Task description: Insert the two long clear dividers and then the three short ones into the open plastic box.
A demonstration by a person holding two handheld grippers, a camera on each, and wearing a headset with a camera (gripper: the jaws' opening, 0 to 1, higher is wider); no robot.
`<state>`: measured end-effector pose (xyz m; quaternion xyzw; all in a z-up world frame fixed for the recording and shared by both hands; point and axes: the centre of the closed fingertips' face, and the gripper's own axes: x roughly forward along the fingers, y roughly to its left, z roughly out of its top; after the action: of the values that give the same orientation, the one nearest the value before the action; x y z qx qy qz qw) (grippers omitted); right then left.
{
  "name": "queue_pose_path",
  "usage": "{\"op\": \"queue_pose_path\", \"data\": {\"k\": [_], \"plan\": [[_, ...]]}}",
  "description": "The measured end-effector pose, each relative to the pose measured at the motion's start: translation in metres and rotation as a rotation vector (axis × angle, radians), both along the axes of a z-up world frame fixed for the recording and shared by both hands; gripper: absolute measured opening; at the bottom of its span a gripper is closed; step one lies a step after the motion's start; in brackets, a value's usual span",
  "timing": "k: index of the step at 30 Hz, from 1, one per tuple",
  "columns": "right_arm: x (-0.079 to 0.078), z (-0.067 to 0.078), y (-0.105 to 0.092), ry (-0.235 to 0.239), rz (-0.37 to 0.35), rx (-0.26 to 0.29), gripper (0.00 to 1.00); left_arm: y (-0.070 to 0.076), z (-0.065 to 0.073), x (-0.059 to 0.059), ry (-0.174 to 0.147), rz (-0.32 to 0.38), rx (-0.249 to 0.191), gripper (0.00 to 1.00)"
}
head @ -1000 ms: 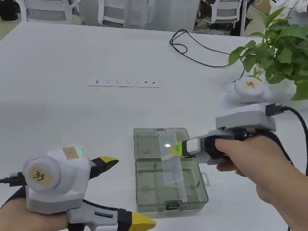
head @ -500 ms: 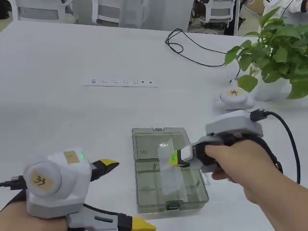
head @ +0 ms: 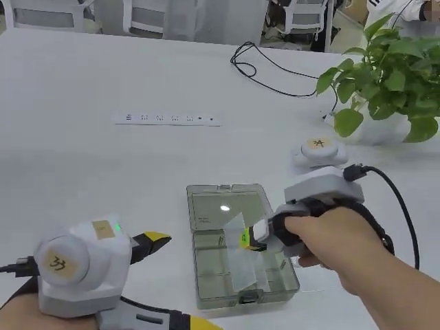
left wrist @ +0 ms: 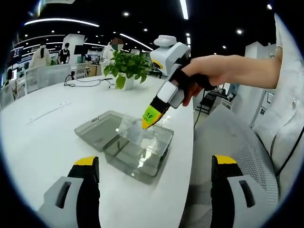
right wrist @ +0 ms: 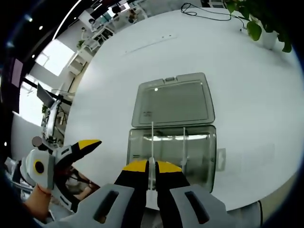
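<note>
We see the right gripper (head: 246, 239) clenched on a clear divider (head: 240, 268), its yellow tips pinching the top edge. The divider stands on edge over the open box (head: 283, 278) and runs lengthways from the hinge side towards the front latch. In the right gripper view it shows as a thin line rising between the jaws, left of the box's middle. We cannot tell whether its lower edge already sits in the slots. To its right in that view a second divider (right wrist: 184, 145) shows as another thin upright line across the box, likely seated in place. The lid (head: 223, 205) lies flat open on the table (head: 89, 165), joined to the far side of the box.

The left gripper (head: 180, 280) hovers close to the person, left of the box and apart from it, jaws spread wide and holding nothing.

Beyond the box we see a power strip (head: 168, 118), a black cable (head: 275, 69), a plant (head: 392, 75) and a round white puck (head: 317, 151) just in front of the plant.
</note>
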<state>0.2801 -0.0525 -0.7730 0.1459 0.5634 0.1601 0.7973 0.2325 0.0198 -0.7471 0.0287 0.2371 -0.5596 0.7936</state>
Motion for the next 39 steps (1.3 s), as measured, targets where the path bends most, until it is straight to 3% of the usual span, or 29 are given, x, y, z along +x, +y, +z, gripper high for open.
{"op": "queue_pose_path", "data": {"k": [15, 28, 39], "plan": [[0.0, -0.015, 0.002, 0.018, 0.021, -0.032, 0.07, 0.003, -0.002, 0.001, 0.01, 0.012, -0.014, 1.0], [0.003, -0.017, 0.002, 0.002, 0.052, -0.067, 0.07, 0.001, -0.001, 0.001, 0.019, 0.019, -0.027, 1.0], [0.006, -0.016, 0.002, -0.04, 0.098, -0.111, 0.07, 0.0, -0.002, 0.001, 0.026, 0.018, -0.024, 0.99]]}}
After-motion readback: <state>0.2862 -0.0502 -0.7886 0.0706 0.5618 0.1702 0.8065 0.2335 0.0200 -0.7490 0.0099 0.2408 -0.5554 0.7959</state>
